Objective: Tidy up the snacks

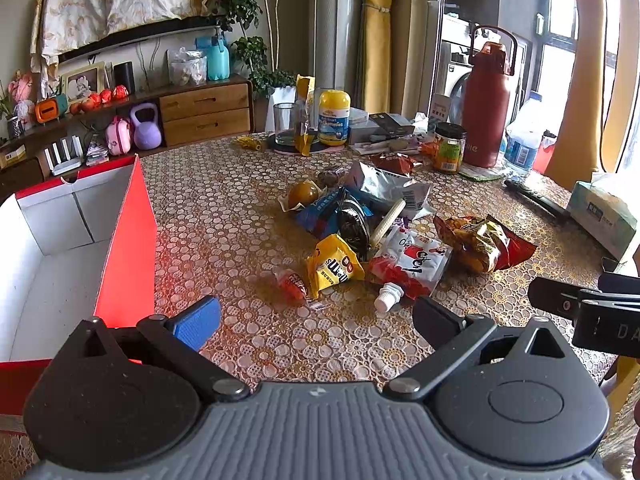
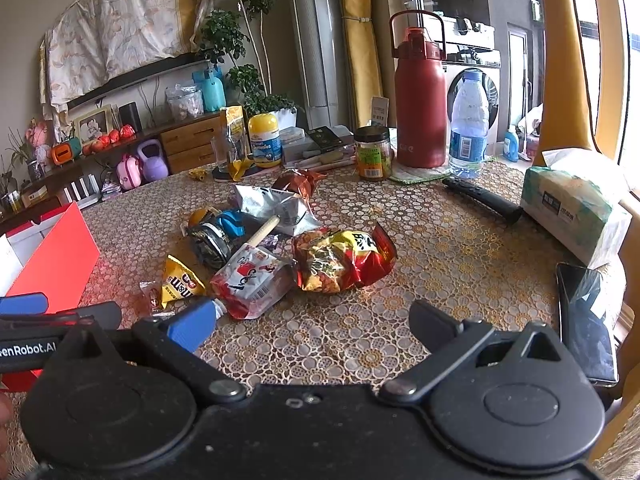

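Home living room, wooden sideboard [image 1: 204, 112], washing machine [image 2: 476, 92], houseplant [image 1: 244, 12]

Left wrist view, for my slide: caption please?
Open left gripper faces scattered snacks, empty red box beside it.

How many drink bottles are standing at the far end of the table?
2. The tall red bottle with a carry handle stands at the far edge, and a clear plastic water bottle stands just right of it. Others could be hidden behind them.

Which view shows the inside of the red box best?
The left wrist view: the red box sits close, its white interior open and bare. The right wrist view catches only its red outer wall at the frame edge.
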Tool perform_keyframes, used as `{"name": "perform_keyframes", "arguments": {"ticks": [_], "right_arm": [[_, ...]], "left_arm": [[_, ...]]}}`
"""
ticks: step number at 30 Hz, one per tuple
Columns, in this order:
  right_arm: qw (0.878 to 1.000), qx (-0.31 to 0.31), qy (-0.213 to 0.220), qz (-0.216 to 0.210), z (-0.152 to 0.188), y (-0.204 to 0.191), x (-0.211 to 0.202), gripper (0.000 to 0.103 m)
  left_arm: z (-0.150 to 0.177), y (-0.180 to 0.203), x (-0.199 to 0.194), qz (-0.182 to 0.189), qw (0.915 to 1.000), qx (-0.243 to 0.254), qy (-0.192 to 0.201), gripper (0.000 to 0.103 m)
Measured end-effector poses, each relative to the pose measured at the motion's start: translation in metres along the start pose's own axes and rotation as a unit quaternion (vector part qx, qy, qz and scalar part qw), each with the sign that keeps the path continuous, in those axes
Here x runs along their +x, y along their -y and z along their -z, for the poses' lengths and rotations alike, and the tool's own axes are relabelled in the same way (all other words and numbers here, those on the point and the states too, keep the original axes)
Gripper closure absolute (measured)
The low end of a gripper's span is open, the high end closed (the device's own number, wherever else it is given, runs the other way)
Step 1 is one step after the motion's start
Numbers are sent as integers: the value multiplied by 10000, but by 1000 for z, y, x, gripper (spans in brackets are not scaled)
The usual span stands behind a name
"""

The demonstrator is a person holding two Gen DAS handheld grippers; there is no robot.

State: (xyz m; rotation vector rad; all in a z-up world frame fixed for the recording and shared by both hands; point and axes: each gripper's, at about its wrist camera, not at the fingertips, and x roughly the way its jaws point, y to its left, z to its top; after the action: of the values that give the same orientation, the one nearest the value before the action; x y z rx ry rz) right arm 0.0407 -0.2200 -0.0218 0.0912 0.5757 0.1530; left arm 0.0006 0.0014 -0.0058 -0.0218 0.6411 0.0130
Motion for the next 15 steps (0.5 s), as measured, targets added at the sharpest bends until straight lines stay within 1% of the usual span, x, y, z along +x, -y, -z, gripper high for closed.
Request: {"name": "perform_keyframes", "arguments": {"ticks": [15], "right_arm": [[10000, -3, -13, 3, 1, 0, -1, 0]], "left_arm": [[-1, -1, -1, 5, 10000, -9, -39, 0]]}}
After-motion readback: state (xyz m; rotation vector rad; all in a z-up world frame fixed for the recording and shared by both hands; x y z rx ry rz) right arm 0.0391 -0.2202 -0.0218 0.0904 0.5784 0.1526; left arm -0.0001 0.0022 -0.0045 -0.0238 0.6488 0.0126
